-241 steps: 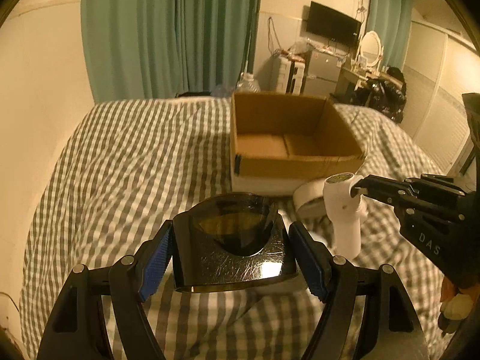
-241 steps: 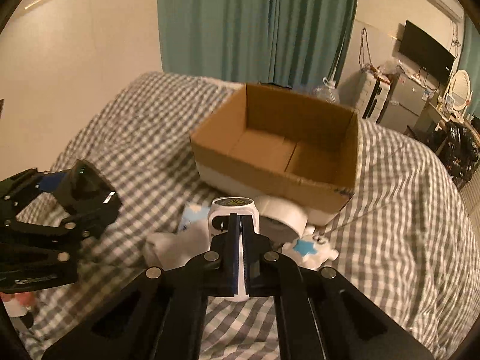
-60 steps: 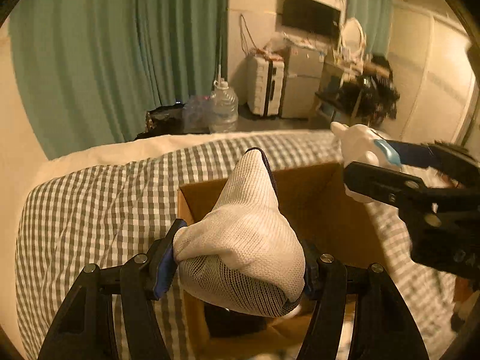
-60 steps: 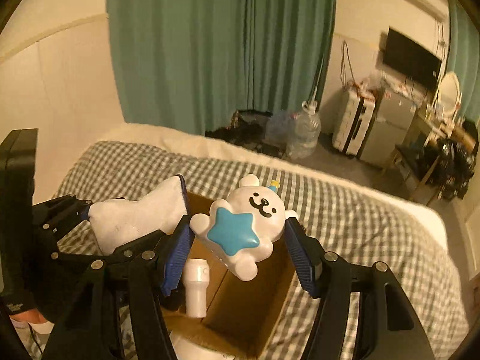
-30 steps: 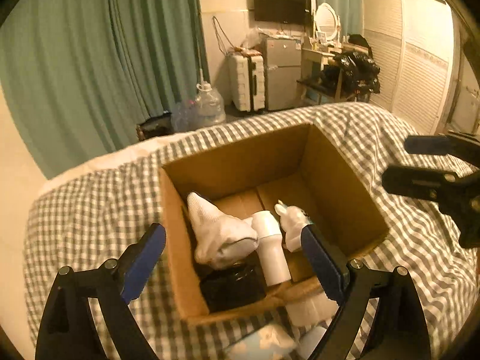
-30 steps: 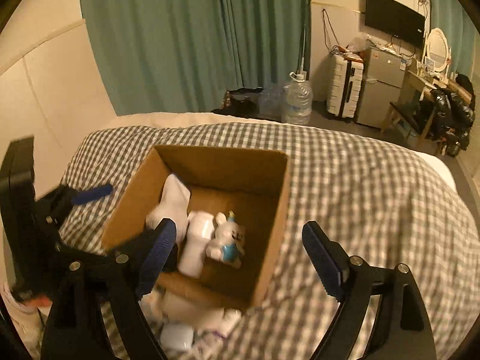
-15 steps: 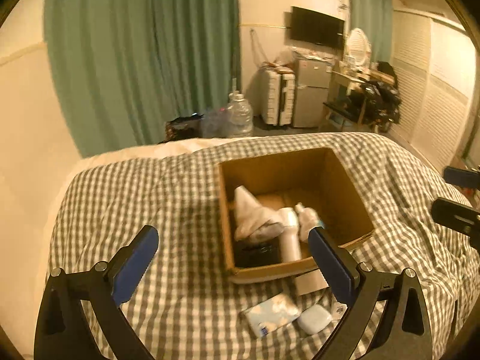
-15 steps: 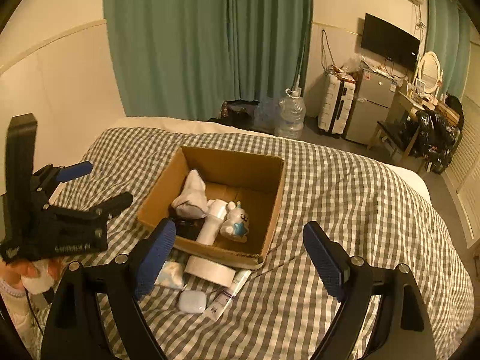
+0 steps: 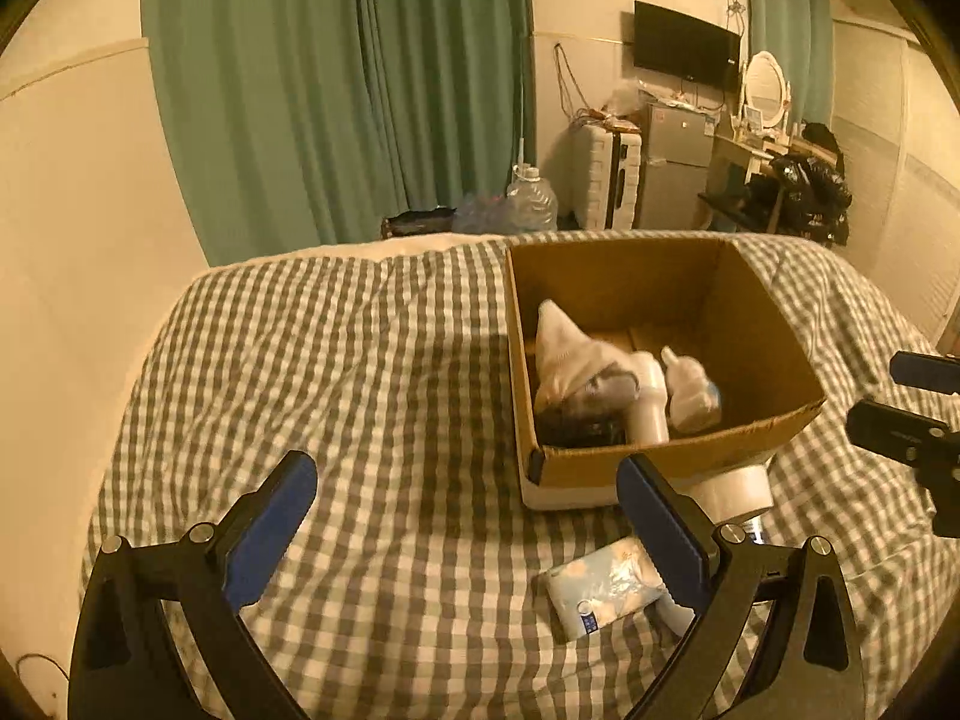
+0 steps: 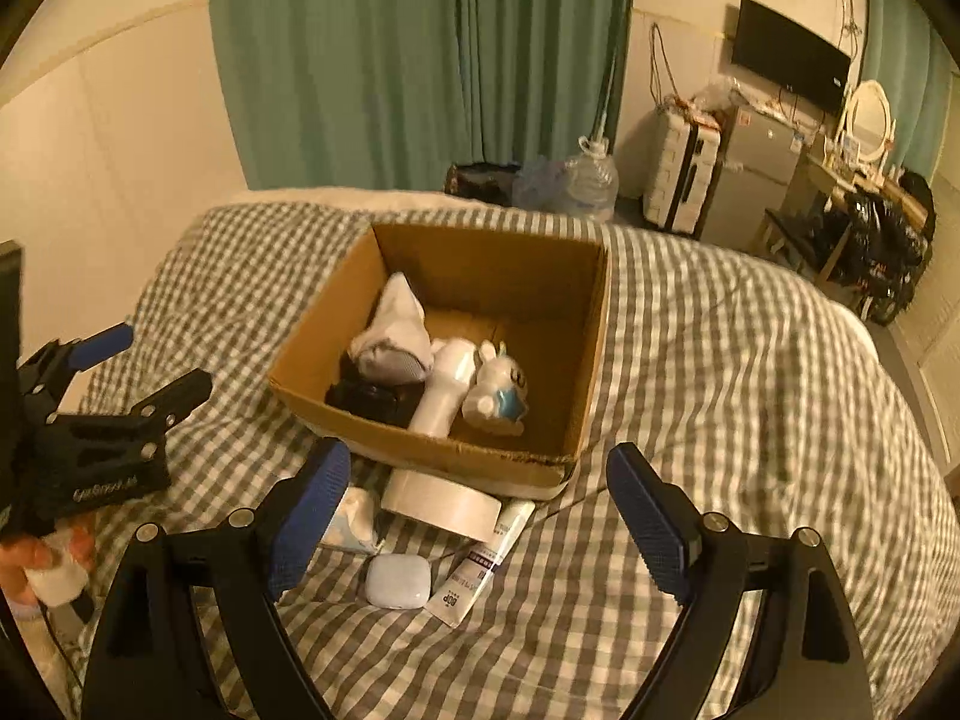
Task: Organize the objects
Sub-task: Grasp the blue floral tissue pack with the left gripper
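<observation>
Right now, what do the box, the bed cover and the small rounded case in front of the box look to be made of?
Box: brown corrugated cardboard, matte, with a frayed front edge.
Bed cover: woven fabric, grey and white check, with soft wrinkles.
Small rounded case: probably smooth white plastic with a faint sheen, but too small to be sure.

Home bedroom — checked bedspread [image 9: 372,360], green curtains [image 9: 336,90], wall TV [image 9: 686,52], suitcase [image 10: 681,177], vanity mirror [image 9: 764,84].

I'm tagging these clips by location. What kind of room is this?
Most likely a small bedroom or studio flat. A bed with a checked cover fills the foreground, green curtains hang behind, and a wall-mounted TV, a round vanity mirror and a suitcase stand along the far wall.
</observation>
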Available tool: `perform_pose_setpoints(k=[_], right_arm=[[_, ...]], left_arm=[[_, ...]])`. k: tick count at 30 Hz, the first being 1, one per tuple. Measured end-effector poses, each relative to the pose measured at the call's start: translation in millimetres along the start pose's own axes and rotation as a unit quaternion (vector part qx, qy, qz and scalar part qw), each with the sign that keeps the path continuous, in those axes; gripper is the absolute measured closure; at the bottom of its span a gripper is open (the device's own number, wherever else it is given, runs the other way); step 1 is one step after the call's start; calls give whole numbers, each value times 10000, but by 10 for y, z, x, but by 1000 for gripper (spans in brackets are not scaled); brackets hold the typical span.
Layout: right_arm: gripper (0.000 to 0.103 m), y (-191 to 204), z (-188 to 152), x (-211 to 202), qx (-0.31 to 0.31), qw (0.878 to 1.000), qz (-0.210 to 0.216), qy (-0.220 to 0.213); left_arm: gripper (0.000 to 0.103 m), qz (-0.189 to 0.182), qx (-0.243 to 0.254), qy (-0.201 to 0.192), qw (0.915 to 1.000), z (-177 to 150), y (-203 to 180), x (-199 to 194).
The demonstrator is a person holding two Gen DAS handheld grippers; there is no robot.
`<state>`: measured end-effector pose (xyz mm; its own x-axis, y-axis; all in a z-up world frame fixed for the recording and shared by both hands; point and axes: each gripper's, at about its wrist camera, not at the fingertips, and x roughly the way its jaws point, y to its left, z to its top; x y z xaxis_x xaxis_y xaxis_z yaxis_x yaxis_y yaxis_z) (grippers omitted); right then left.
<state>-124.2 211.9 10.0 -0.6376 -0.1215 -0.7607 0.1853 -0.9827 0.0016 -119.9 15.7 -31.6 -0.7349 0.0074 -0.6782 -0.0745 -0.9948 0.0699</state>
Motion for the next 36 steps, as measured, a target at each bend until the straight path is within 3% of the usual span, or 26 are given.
perform_pose_setpoints(k=[4,13,17,25,30,33,36], right_arm=[[15,13,-103,226,49,9998,55,174],[15,66,-344,662,55,9988,92,488],[15,81,-383,808,246,9977,381,507],[15,129,-478,1215,274,9947,352,930],[16,59,-531,1260,432,9931,599,910],[24,84,-541,1225,362,9935,662,855],[24,69,-557,1090,321,9966,444,608]], left_arm=[[0,-98,-155,296,9994,-161,-69,229],[0,-59,-1,759,9971,-492,-167,577],[0,-192,-9,799,9966,-567,-206,615],[0,-329,181,1060,9937,-657,-323,724],[0,-336,279,1134,9926,-732,-393,763],[0,-487,369,1149,9915,-754,-474,746],[0,-727,364,1166,9898,-760,-542,733]])
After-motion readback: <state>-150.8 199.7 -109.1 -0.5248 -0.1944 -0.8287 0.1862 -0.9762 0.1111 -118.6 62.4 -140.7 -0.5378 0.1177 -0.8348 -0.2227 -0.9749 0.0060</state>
